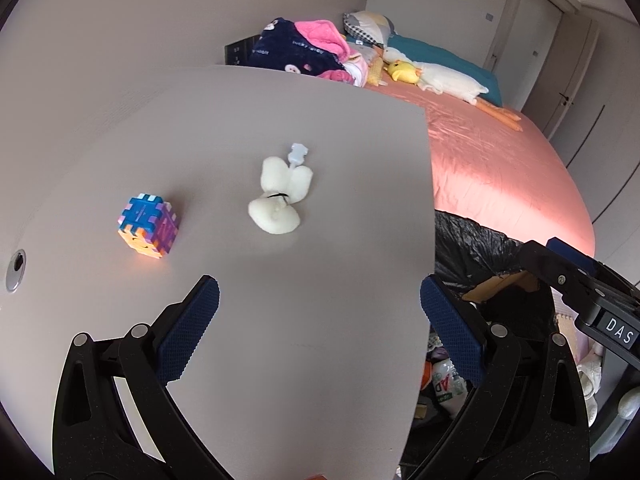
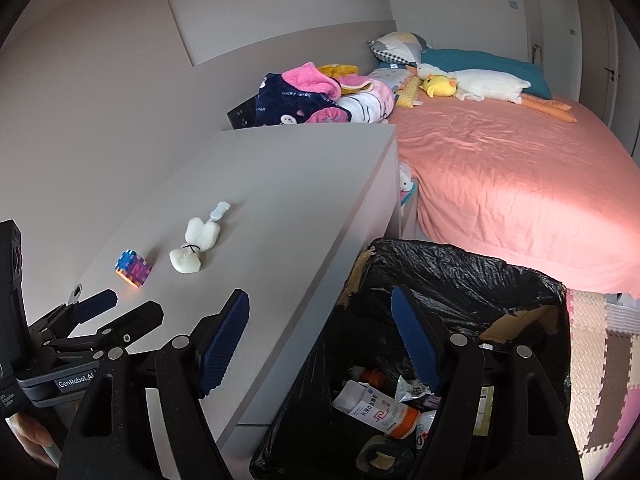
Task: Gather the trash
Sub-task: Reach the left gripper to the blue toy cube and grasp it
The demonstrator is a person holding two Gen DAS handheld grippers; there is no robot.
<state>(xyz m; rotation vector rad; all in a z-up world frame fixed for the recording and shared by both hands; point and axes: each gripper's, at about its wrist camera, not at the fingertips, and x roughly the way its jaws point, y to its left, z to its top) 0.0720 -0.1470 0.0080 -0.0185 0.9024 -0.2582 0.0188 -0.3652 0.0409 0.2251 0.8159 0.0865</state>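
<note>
The left gripper [image 1: 320, 320] hangs over the near part of the grey desk [image 1: 320, 360] with its blue-padded fingers [image 1: 188, 332] spread wide and nothing between them. The right gripper [image 2: 320, 340] is also spread wide and empty; it hovers above the mouth of the trash bin [image 2: 460, 264], which is lined with a black bag and stands just beside the desk's outer edge, between the desk and the bed [image 2: 520, 192].

On the desk, well beyond the left gripper's tips, lies a white fluffy item [image 1: 280, 196]. It is elongated, bound around its middle by a thin dark band, with its long axis running from the near side of the desk toward the far side. Its rounded single end points back toward the gripper, and its split, two-lobed end points away toward the bedding. A small pale clip [image 1: 297, 152] touches that far end and extends the same line.

Beside the white item, farther from the bin, a colourful puzzle cube [image 1: 148, 226] sits apart from it.

Inside the bin, seen from the right wrist, lie a white-and-orange bottle [image 2: 380, 408] and crumpled wrappers [image 2: 412, 390].
</note>
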